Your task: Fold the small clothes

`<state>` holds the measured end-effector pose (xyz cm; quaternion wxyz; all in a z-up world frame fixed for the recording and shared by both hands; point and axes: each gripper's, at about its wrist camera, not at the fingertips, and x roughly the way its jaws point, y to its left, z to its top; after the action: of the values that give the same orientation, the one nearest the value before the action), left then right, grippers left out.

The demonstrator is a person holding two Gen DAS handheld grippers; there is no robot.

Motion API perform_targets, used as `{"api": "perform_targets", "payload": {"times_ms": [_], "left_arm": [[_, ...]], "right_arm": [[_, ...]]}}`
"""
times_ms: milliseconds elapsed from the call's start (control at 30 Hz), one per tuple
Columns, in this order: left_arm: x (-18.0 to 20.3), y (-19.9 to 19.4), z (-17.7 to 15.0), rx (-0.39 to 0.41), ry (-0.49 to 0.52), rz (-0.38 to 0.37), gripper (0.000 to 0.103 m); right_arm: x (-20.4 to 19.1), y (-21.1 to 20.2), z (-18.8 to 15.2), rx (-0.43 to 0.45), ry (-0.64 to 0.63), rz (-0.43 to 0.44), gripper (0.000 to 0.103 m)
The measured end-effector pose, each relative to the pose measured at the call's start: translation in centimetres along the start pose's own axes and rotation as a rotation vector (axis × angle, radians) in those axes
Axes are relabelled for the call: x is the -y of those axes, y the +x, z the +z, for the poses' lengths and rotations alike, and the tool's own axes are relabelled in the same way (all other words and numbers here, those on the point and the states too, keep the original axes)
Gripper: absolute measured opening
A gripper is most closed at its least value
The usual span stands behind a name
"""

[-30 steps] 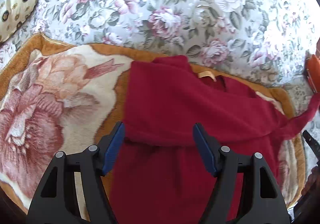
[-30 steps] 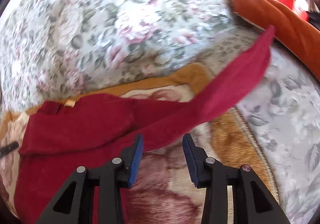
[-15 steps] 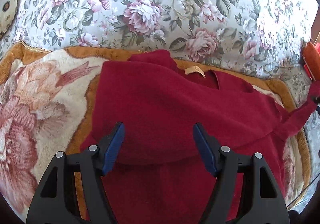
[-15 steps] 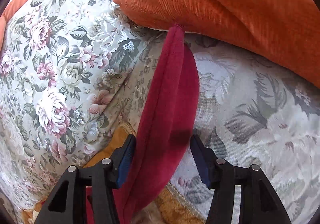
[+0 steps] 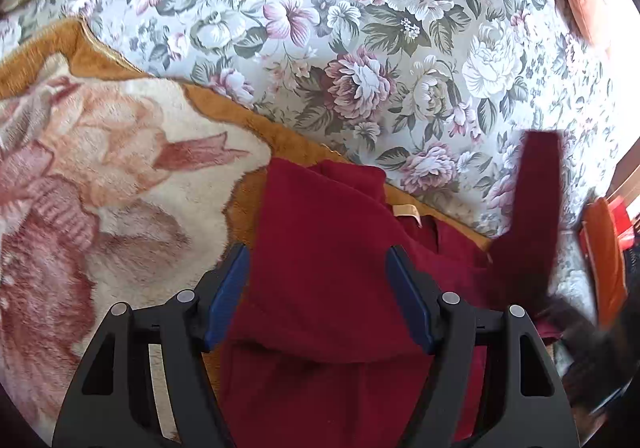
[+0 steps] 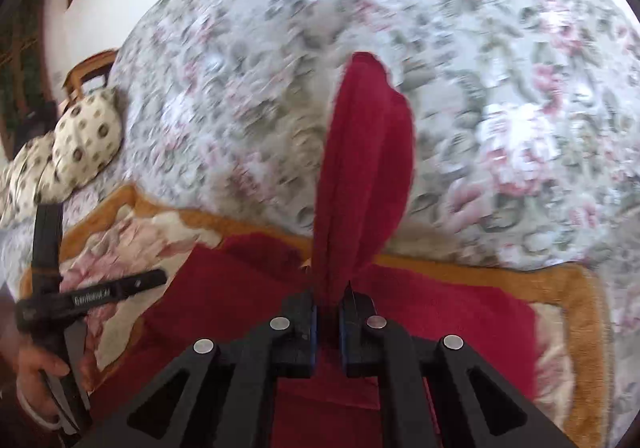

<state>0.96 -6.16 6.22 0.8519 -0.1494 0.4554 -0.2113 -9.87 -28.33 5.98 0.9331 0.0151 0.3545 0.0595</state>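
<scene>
In the left wrist view, a plush blanket with a large pink rose and a golden-brown border fills the left of the frame, lying on a sofa covered in floral fabric that spans the top. At the lower centre, the left tool has its blue-padded fingers spread wide apart, one on each side of a folded layer of the dark red garment without pinching it. The garment lies on the blanket, its tan neck label just right of centre. Further right, the garment's sleeve rises upright and blurred in front of the floral fabric, and an orange cushion sits at the right edge. In the right wrist view, a hand at the lower left edge holds the left tool's black frame, with a spotted cream pillow above it. At the lower centre, the right tool has just closed and is clamped on the sleeve, which stands up from between its fingers into the middle of the frame. The body of the garment spreads on the blanket below and to the right, and the floral backdrop is blurred.
</scene>
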Motion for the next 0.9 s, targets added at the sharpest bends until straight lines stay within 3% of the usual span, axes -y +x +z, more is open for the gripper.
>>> {"api": "perform_targets", "payload": {"times_ms": [33,100,267,433,633,667,700,733,833,900], "left_arm": [[0.0,0.1,0.0,0.000,0.002,-0.002,0.070],[0.0,0.5,-0.1,-0.013,0.010,0.013,0.070],[-0.3,1.6,0.0,-0.064,-0.038,-0.035,0.071],[1.3,3.4,-0.4,-0.113,-0.017,-0.069,0.071],[2.6,4.8,-1.2,-0.123,0.009,-0.084,0.070],[2.8,4.9,-1.3,-0.108,0.010,-0.088,0.056],[3.1,4.9,-1.2,-0.101,0.023,-0.090,0.027],[3.6,5.1,-1.1,-0.112,0.044,-0.095,0.015],[4.0,3.5,-0.2,-0.077,0.038,-0.153,0.015],[4.1,0.9,1.0,0.007,0.051,-0.166,0.014]], "right_arm": [[-1.4,2.8,-1.2,-0.110,-0.020,0.022,0.014],[-2.1,5.6,-3.0,-0.238,-0.032,0.050,0.022],[-1.2,3.1,-2.6,-0.169,-0.035,0.027,0.032],[1.4,-1.2,-1.6,-0.099,0.041,0.017,0.032],[7.3,-6.5,-2.8,-0.038,0.133,-0.095,0.034],[8.6,-7.3,-3.1,-0.032,0.164,-0.127,0.034],[9.9,-7.9,-3.4,-0.032,0.202,-0.155,0.034],[11.4,-8.2,-3.9,-0.036,0.250,-0.182,0.034],[14.0,-9.0,-4.8,-0.040,0.341,-0.213,0.034],[14.2,-9.2,-4.8,-0.036,0.336,-0.225,0.034]]}}
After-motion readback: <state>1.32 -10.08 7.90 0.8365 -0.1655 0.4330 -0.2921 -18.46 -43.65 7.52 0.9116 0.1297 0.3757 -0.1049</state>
